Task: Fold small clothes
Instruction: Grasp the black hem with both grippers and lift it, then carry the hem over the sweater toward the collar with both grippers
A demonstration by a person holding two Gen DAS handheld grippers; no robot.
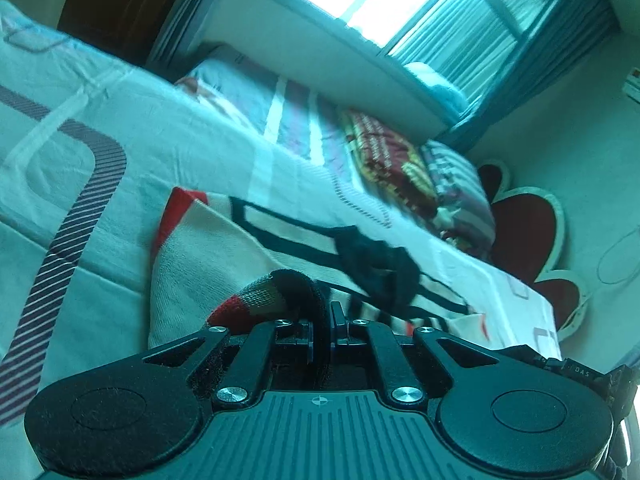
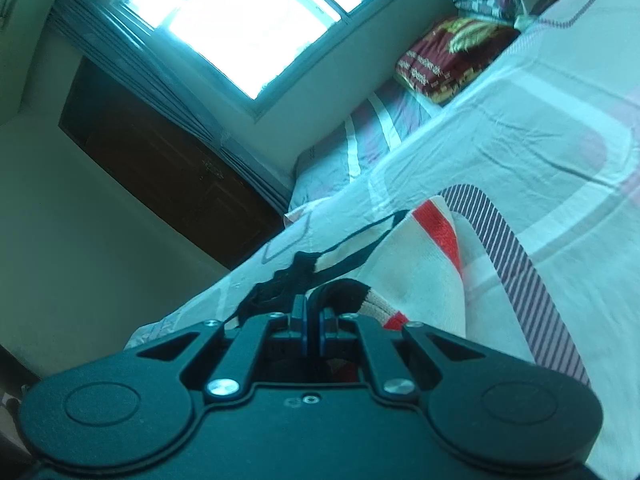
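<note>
Cream knit with red and black bands is what you are working with: a small sweater (image 1: 208,256) lies spread on the bed sheet (image 1: 120,120), and both of your tools have a hem of it.

Your left gripper (image 1: 322,332) has its fingers drawn narrow, pinched on a rolled edge of the knit where the red, cream and black stripes bunch up just left of the jaws. In the left wrist view the rest of the garment stretches away from your fingertips across the bed, with a dark bow-like knot (image 1: 376,268) on its front.

Your right gripper (image 2: 314,320) is likewise nearly closed, its pads clamped on a dark, striped fold of the same sweater (image 2: 420,276). In the right wrist view the cream panel with its red band lies to the right of the jaws, on the sheet with its striped curved pattern.

Beyond the garment, at the far end of the bed, a folded red patterned blanket (image 1: 384,152) sits beside a striped pillow (image 1: 460,184). A bright window (image 2: 236,20) with curtains stands behind the bed, and a dark wooden cabinet (image 2: 160,160) is next to it.
</note>
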